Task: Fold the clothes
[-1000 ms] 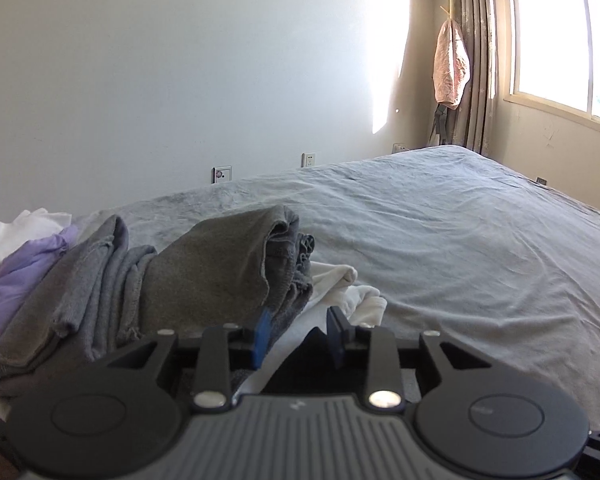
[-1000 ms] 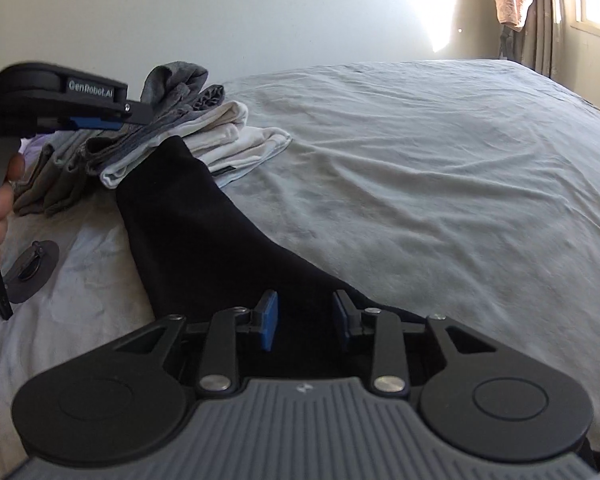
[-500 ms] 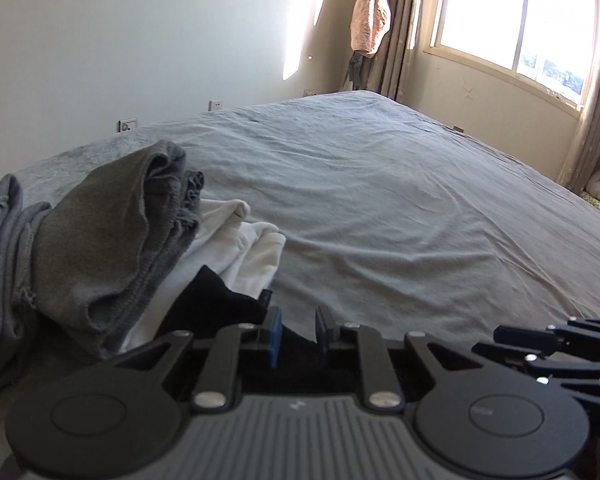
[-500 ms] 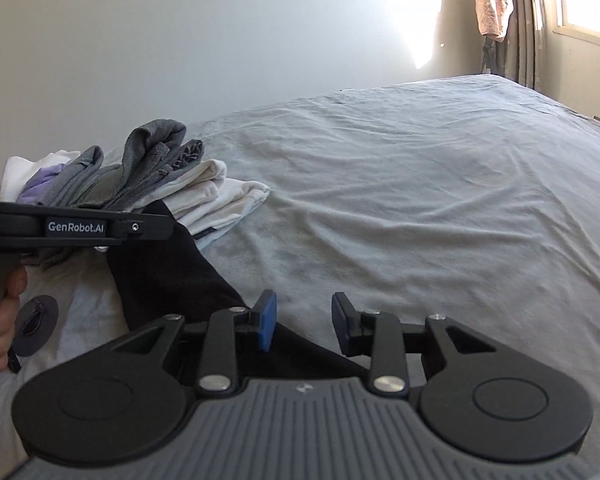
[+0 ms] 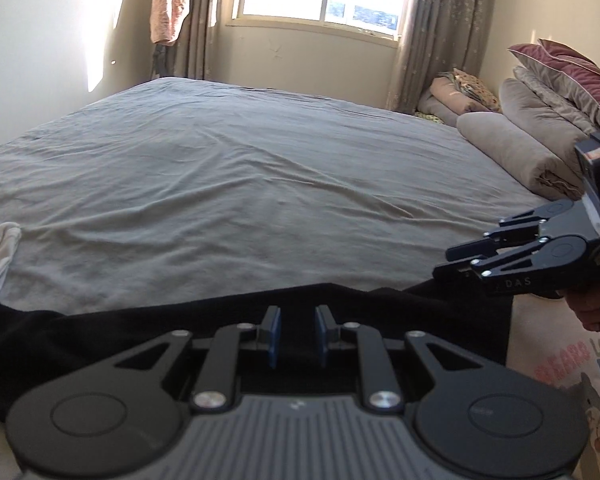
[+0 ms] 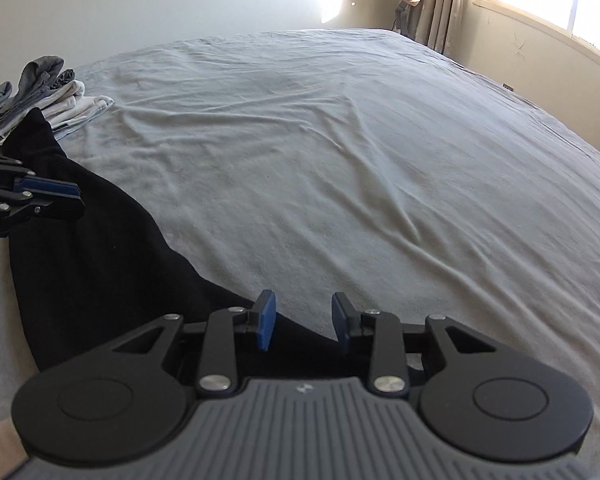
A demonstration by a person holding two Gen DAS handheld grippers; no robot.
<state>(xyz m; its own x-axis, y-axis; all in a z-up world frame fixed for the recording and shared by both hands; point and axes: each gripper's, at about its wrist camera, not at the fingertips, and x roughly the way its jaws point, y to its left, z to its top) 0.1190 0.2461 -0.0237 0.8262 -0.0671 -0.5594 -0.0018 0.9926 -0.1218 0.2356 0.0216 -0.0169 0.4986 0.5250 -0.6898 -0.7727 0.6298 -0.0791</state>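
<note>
The left gripper (image 5: pixel 296 334) has its blue pads a narrow gap apart over the black garment (image 5: pixel 100 332), holding nothing that can be made out. The right gripper (image 6: pixel 303 326) stands wider, its left pad above the garment's edge, its right pad over bare sheet, gripping nothing. In the left wrist view the right gripper shows "DAS" on its side. The black garment (image 6: pixel 88 256) lies along the near edge of the bed (image 6: pixel 340 152), its long axis running from the folded pile (image 6: pixel 48 96) at the near left corner toward the right gripper.
</note>
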